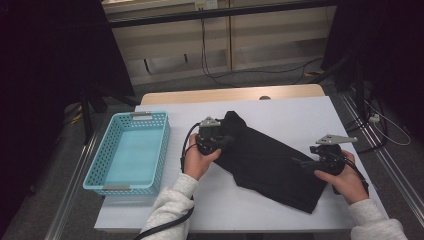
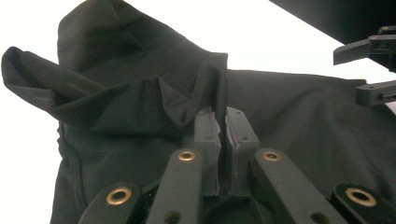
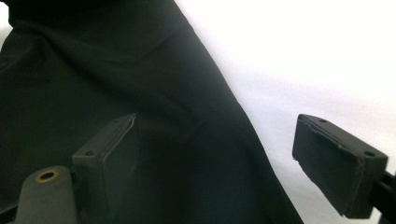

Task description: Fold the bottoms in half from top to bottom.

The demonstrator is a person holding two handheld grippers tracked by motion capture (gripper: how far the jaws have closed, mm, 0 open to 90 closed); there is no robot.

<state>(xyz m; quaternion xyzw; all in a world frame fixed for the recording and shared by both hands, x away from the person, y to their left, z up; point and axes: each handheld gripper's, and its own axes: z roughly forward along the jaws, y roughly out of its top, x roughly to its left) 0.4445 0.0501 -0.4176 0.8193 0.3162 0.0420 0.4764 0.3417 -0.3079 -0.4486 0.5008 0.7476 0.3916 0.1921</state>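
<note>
A black garment (image 1: 270, 160) lies spread across the white table (image 1: 295, 112), slanting from the upper left to the lower right. My left gripper (image 1: 225, 140) is at its upper left end. In the left gripper view, that gripper (image 2: 222, 120) is shut on a raised fold of the black cloth (image 2: 140, 98). My right gripper (image 1: 302, 163) rests at the garment's right side. Its jaws stand wide open in the right gripper view (image 3: 215, 154), one pad (image 3: 112, 151) over the cloth (image 3: 93, 70) and the other pad (image 3: 336, 161) over bare table. The right gripper (image 2: 373, 70) appears far off in the left gripper view.
A light blue perforated basket (image 1: 100, 165) with nothing in it stands at the table's left edge. Beyond the table's far edge are a wooden board (image 1: 230, 94), cables on the floor (image 1: 250, 72) and dark stands on both sides.
</note>
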